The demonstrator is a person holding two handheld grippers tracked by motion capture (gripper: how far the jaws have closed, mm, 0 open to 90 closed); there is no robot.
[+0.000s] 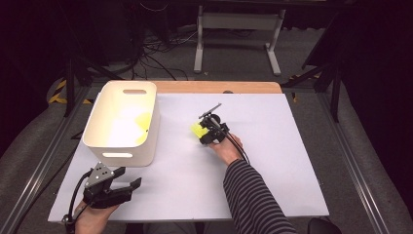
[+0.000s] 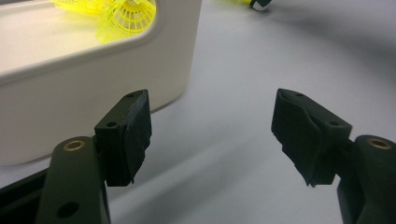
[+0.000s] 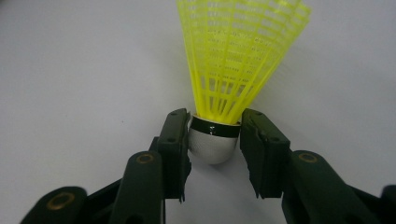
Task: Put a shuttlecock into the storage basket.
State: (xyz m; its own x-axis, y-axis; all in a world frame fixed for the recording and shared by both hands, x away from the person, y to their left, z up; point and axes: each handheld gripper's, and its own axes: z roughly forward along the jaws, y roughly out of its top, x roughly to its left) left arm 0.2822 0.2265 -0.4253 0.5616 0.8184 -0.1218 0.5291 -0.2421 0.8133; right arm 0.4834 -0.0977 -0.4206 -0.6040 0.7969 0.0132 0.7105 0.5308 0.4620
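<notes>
One white bin [image 1: 148,141], two hand-held grippers, at least three yellow shuttlecocks.

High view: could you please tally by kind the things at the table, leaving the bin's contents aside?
Yellow shuttlecock: 1
White bin: 1
Hand-held grippers: 2 (left gripper, right gripper)
Total: 4

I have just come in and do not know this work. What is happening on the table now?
A person holds a tool in each hand. The right tool has its jaws around the white cork of a yellow shuttlecock that lies on the table; the pads seem to touch the cork. The left tool rests open beside a white bin, holding nothing. More shuttlecocks already lie in the bin, so this one probably goes there next.
</notes>
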